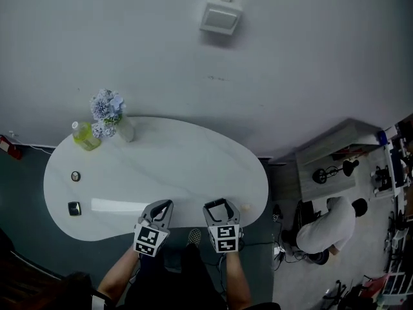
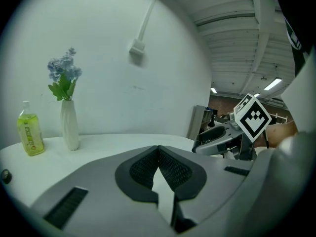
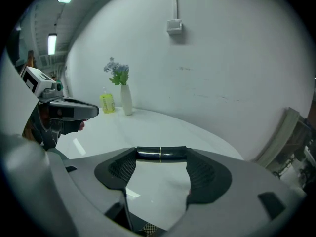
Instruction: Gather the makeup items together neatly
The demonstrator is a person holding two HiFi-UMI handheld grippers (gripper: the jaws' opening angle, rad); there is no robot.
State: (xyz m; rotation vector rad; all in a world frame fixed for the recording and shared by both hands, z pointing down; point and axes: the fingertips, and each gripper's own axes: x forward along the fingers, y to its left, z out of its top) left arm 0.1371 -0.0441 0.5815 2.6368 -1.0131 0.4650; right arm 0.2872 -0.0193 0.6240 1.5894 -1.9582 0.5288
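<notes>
My right gripper [image 3: 161, 153] is shut on a black lipstick tube [image 3: 161, 153] that lies crosswise between its fingertips, over the near edge of the white oval table [image 1: 193, 166]. In the head view this gripper [image 1: 218, 204] is at the table's front middle. My left gripper [image 1: 166, 205] sits just to its left, and its jaws [image 2: 158, 148] meet with nothing between them. A small round compact [image 1: 75, 176] and a small black square case [image 1: 74, 208] lie apart at the table's left end. A tiny pale item [image 1: 246, 207] rests near the right front edge.
A white vase with blue flowers [image 1: 115, 120] and a yellow-green bottle [image 1: 84, 136] stand at the table's back left. A grey box [image 1: 221, 17] hangs on the wall. A person [image 1: 330, 223] bends over beside a shelf unit [image 1: 335, 166] at the right.
</notes>
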